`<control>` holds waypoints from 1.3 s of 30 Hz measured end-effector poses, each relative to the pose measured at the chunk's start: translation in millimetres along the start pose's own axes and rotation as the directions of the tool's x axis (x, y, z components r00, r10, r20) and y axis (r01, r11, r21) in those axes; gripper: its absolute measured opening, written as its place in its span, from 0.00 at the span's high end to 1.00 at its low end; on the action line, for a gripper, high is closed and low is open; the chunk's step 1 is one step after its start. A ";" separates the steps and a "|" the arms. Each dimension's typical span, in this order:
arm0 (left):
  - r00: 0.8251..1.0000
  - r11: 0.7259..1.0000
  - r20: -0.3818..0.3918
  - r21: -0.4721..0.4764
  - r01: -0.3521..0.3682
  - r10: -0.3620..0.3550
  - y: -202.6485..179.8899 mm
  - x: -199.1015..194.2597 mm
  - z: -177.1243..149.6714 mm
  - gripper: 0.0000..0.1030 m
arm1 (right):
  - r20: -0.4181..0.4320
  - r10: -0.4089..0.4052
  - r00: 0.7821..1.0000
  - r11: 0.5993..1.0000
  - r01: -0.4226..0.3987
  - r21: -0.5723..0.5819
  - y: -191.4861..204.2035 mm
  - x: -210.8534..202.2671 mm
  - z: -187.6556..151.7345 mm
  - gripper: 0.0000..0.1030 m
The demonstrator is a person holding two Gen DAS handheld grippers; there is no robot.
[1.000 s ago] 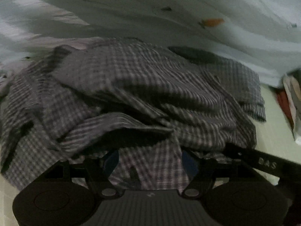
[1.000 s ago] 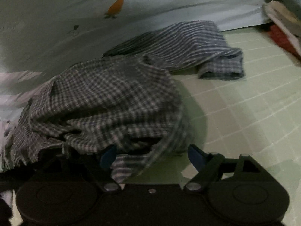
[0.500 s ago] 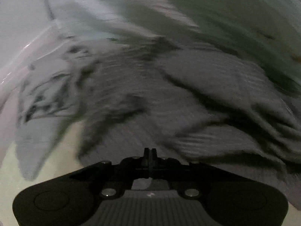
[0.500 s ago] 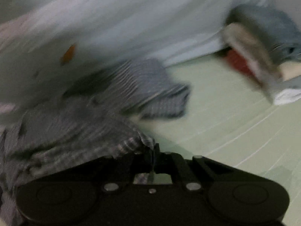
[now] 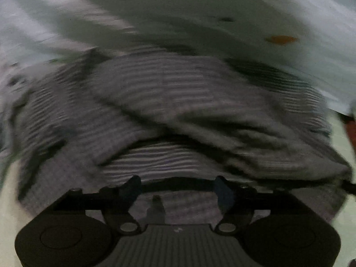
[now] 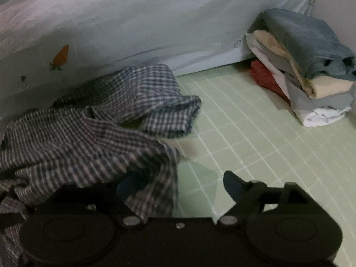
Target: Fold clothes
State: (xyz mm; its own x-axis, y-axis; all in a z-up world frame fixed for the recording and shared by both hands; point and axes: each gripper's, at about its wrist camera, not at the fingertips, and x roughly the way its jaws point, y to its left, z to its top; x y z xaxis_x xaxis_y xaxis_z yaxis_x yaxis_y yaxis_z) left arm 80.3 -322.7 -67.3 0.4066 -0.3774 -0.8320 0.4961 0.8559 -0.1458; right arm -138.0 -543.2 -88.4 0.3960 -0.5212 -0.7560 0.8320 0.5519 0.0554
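A crumpled grey-and-white checked shirt (image 5: 178,102) fills the blurred left wrist view, heaped on the green mat. My left gripper (image 5: 178,188) is open at the heap's near edge, and a fold of cloth lies under and between its fingers. In the right wrist view the same shirt (image 6: 84,138) lies at the left, with one part (image 6: 155,98) spread toward the back. My right gripper (image 6: 178,183) is open. The hem drapes over its left finger, while its right fingertip (image 6: 233,182) stands bare above the mat.
A green mat with a white grid (image 6: 255,146) covers the surface. Pale blue bedding with a carrot print (image 6: 60,55) rises behind the shirt. A stack of folded clothes (image 6: 311,66) sits at the back right on a red item (image 6: 264,75).
Both grippers, open a second ago, were shut half a second ago during a fast swing and are open again now. The shirt has been let go and has shifted on the mat.
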 end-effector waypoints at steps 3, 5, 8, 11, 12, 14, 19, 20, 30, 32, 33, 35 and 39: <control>0.999 0.998 0.000 0.047 0.052 -0.052 -27.5 7.9 3.2 0.21 | -0.014 -0.002 1.000 1.000 0.002 0.003 -4.6 -1.4 -8.8 0.14; 0.998 0.996 -0.010 0.052 0.067 -0.067 -38.7 16.5 4.6 0.20 | -0.036 0.006 0.999 1.000 -0.006 0.003 -7.1 3.6 -13.1 0.14; 0.997 0.998 -0.059 0.011 0.060 -0.059 -46.9 33.3 6.5 0.20 | -0.058 0.023 0.998 1.000 -0.023 -0.004 -7.2 8.9 -15.7 0.14; 0.994 0.999 -0.106 -0.037 0.014 -0.018 -45.2 47.6 5.7 0.25 | -0.075 0.042 0.996 0.999 -0.043 -0.010 -6.1 15.2 -15.5 0.14; 0.993 0.999 -0.119 -0.046 -0.008 0.002 -43.7 50.6 4.9 0.38 | -0.080 0.049 0.996 0.999 -0.050 -0.012 -5.9 17.4 -15.0 0.14; 0.989 0.997 -0.145 -0.065 -0.044 0.035 -39.8 55.9 3.1 0.64 | -0.088 0.063 0.994 0.998 -0.064 -0.015 -5.2 21.2 -14.1 0.14; 0.991 0.987 -0.119 -0.139 -0.078 0.062 -3.9 41.4 -4.6 0.92 | -0.107 0.106 0.989 0.994 -0.107 -0.007 -5.8 25.8 -14.0 0.20; 0.991 0.983 -0.105 -0.153 -0.097 0.081 5.8 35.3 -5.4 0.94 | -0.116 0.118 0.986 0.993 -0.118 0.006 -6.2 26.4 -14.3 0.22; 0.950 0.843 -0.026 -0.454 -0.289 0.312 138.9 -47.9 -36.4 0.95 | -0.097 0.194 0.976 0.981 -0.194 0.018 -20.0 -9.5 -19.3 0.99; 0.942 0.827 -0.015 -0.475 -0.302 0.336 149.7 -64.5 -47.8 0.95 | -0.075 0.197 0.978 0.980 -0.196 0.016 -26.3 -23.3 -18.9 0.99; 0.939 0.824 -0.007 -0.477 -0.306 0.344 152.9 -72.9 -52.3 0.95 | -0.064 0.198 0.978 0.980 -0.197 0.015 -29.4 -30.2 -18.7 0.99; 0.936 0.824 0.006 -0.476 -0.306 0.351 154.2 -88.2 -60.4 0.95 | -0.042 0.200 0.979 0.980 -0.200 0.013 -35.7 -44.0 -18.3 0.99; 0.942 0.838 0.024 -0.465 -0.285 0.334 150.5 -119.1 -83.7 0.95 | 0.002 0.205 0.979 0.979 -0.205 0.009 -48.3 -71.6 -17.5 0.99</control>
State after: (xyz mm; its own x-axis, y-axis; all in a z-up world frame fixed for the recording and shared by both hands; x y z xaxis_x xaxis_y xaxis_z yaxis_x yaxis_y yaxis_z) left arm 42.3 -119.4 -34.9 0.5673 -0.0788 -0.8197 -0.0563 0.9894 -0.1340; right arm -213.3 -521.1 -48.3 0.5592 -0.3985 -0.7270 0.7365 0.6414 0.2149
